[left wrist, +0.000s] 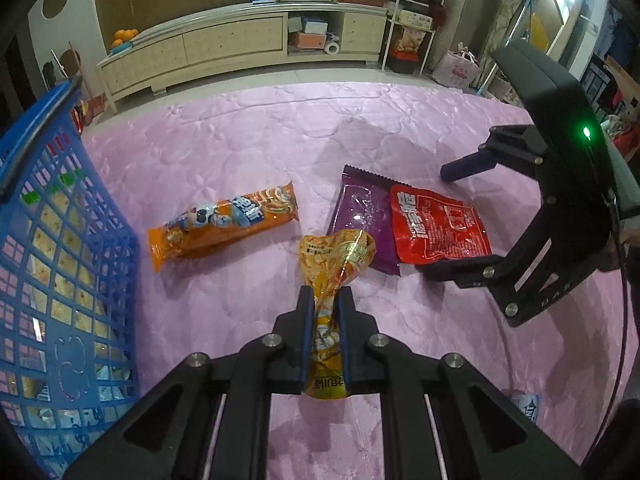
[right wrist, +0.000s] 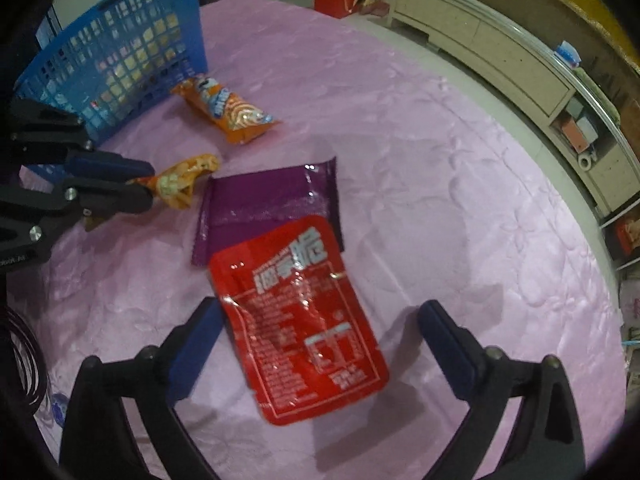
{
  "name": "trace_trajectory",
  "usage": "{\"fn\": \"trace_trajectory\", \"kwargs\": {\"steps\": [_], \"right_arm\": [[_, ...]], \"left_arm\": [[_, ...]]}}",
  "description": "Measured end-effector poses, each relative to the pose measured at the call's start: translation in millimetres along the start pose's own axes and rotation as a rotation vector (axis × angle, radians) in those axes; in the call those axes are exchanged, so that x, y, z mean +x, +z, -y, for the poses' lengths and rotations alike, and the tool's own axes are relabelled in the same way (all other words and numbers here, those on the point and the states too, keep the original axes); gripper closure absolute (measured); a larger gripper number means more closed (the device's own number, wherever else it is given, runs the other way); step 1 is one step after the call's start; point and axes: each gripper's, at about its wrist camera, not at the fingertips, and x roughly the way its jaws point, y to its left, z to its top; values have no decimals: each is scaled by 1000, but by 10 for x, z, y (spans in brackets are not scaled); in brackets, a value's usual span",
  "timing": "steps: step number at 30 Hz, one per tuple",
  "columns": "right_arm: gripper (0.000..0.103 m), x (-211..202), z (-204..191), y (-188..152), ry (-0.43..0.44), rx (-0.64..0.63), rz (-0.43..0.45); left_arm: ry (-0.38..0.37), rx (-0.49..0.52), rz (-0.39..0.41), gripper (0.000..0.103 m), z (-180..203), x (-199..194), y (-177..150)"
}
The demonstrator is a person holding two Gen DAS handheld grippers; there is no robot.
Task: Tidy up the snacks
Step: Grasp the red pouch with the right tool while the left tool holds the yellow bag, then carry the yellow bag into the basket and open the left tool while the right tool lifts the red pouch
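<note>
The left gripper (left wrist: 325,300) is clenched on a yellow chip packet (left wrist: 338,258), whose long axis runs straight up the left wrist frame, its puffed end pointing away from the camera above the pink quilted cover (left wrist: 240,140). Its print is too crumpled to read.

The right gripper (right wrist: 320,316) stands wide, jaws released, with a red sachet (right wrist: 298,316) lying flat between them, untouched by either pad. The sachet's long axis slants from upper left to lower right in the right wrist frame; it bears white Chinese characters and a boxed table. Its upper end overlaps a purple packet (right wrist: 264,204).

An orange cartoon-printed packet (left wrist: 224,224) lies diagonally near the blue basket (left wrist: 60,240) at the left of the frame.
</note>
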Motion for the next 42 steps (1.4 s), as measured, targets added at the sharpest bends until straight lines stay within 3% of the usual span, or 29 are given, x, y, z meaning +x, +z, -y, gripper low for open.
{"fn": "trace_trajectory", "kwargs": {"steps": [3,5,12,14,16,25,38,42], "right_arm": [[19,-71,-93,-81,-8,18,40],[36,-123,-180,-121,-7,15,37],[50,-185,-397,-215,0,5,16],[73,-210,-515,-216,2,-7,1],[78,-200,-569,-163,-24,-30,-11],[82,-349,-627,-231,-29,93,7],[82,-1387,-1017,-156,-144,301,177],[81,-1571,-1203,-113,-110,327,235]], "left_arm": [[10,-6,-3,92,-11,17,-15],[13,-3,-3,92,-6,28,-35],[19,13,-2,92,61,-4,-124],[23,27,1,92,90,-23,-165],[25,29,1,92,83,-37,-189],[-3,26,35,92,82,-293,-196],[-31,95,183,92,209,-1243,-326],[-29,104,219,92,135,-1516,-399]]}}
